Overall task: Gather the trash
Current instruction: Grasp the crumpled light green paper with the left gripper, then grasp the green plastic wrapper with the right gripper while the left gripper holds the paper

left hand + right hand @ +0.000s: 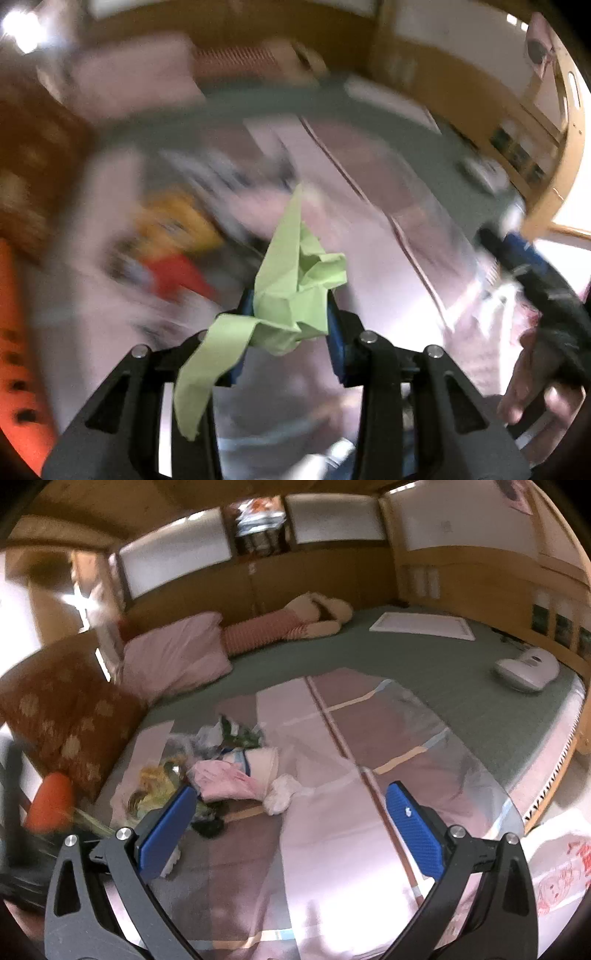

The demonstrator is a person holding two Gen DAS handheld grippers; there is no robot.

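Observation:
My left gripper (291,301) is shut on a crumpled light-green piece of paper (295,280), with a strip of it hanging down on the left. The background in the left wrist view is blurred. At that view's right edge a hand (532,376) holds the right gripper (513,251). In the right wrist view my right gripper (291,790) stands open over the pink blanket (325,867), nothing between its blue pads. A trash pile lies to its left: pink crumpled paper (225,782), a white tissue wad (282,794), foil wrappers (236,734), a yellow-green wrapper (155,779).
The bed has a green sheet (424,675). On it are a pink pillow (173,657), a striped plush toy (280,624), a white flat board (421,626) and a white handheld device (528,668). A brown floral cushion (66,716) and an orange container (48,805) are at the left.

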